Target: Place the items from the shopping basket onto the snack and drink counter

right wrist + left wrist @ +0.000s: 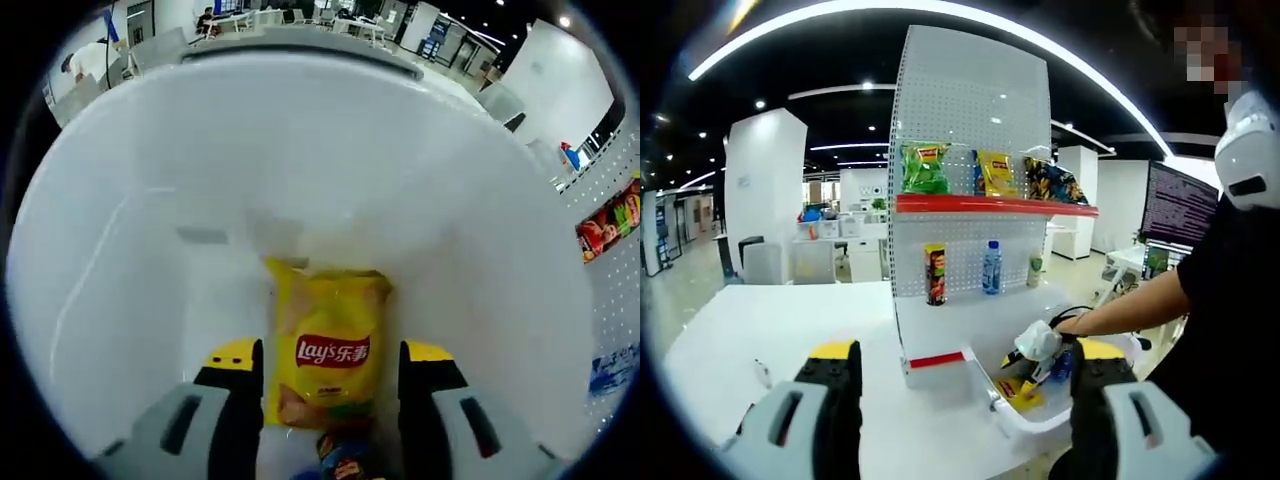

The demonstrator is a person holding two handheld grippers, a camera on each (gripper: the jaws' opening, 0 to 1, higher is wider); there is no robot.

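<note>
Yellow chip bag lies flat inside the white basket, long axis in line with the right tool, whose open jaws straddle it; the left tool, open and empty, is farther away.

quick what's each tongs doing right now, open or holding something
Left tongs: open, holding nothing, over the white table.
Right tongs: open, straddling the yellow chip bag in the basket, not clamped yet.
</note>
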